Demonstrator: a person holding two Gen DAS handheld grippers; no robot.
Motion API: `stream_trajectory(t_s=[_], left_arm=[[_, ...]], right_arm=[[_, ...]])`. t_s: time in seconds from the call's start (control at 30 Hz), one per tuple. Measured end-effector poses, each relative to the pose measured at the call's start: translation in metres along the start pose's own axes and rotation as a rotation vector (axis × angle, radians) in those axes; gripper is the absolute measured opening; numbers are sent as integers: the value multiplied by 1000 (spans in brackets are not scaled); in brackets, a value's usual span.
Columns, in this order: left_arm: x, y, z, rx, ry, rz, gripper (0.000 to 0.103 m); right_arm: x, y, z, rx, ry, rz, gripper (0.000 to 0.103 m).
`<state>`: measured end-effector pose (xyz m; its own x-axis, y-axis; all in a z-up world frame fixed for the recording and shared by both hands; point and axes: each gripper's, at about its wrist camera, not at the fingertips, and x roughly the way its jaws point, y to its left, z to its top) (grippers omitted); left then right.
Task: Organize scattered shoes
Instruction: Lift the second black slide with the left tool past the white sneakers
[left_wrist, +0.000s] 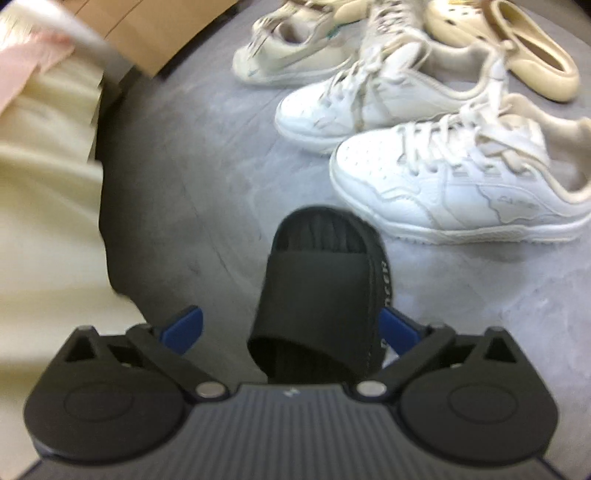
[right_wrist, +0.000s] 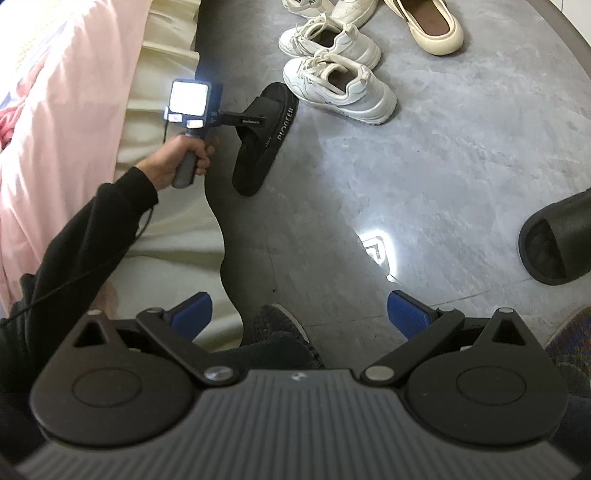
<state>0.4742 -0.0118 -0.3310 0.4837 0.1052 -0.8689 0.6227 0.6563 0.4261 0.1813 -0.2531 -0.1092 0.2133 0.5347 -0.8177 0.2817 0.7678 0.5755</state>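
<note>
The black slide sandal (left_wrist: 321, 291) lies on the grey floor (left_wrist: 207, 177), toe pointing toward the white sneakers. It is matte black with a broad strap over a ribbed footbed, and white lettering runs along its side edge. From the right wrist view the same sandal (right_wrist: 267, 138) appears to sit with its heel end on the floor and the left gripper's fingers at its strap.

The left gripper (left_wrist: 291, 328) has its blue-padded fingers (left_wrist: 183, 328) set wide, one either side of the sandal; the left pad stands clear of the strap, the right pad is partly hidden behind the sandal's edge, so contact there cannot be told. A hand (right_wrist: 177, 158) in a black sleeve holds this gripper's handle.

The right gripper (right_wrist: 299, 314) hangs over bare floor, its fingers spread wide and holding nothing.

A second black sandal (right_wrist: 557, 240) lies well apart at the right edge. Two white lace-up sneakers (left_wrist: 436, 155) stand side by side just beyond the first sandal, smooth leather with perforated toes. Behind them lie cream clogs (left_wrist: 532, 55) and another pale sneaker (left_wrist: 291, 55). Cream fabric (left_wrist: 44, 206) borders the floor at left, beside a brown cardboard box (left_wrist: 155, 29).
</note>
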Motion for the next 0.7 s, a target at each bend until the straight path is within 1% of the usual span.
stream_trajectory(t_s=[0.07,0.33,0.43,0.7], left_arm=[[3,-1,1,12,-6,-44,103],[52,-1,3,22,91,-191,103],[65,6,8,6,102,-236,103],[94,12,16,40,125,-255,103]], right_arm=[[4,1,3,2,11,1,103],[19,4,33,17,44,19,103],[24,-2,45,40,46,10,103],[35,-14,71,85,51,-1,103]])
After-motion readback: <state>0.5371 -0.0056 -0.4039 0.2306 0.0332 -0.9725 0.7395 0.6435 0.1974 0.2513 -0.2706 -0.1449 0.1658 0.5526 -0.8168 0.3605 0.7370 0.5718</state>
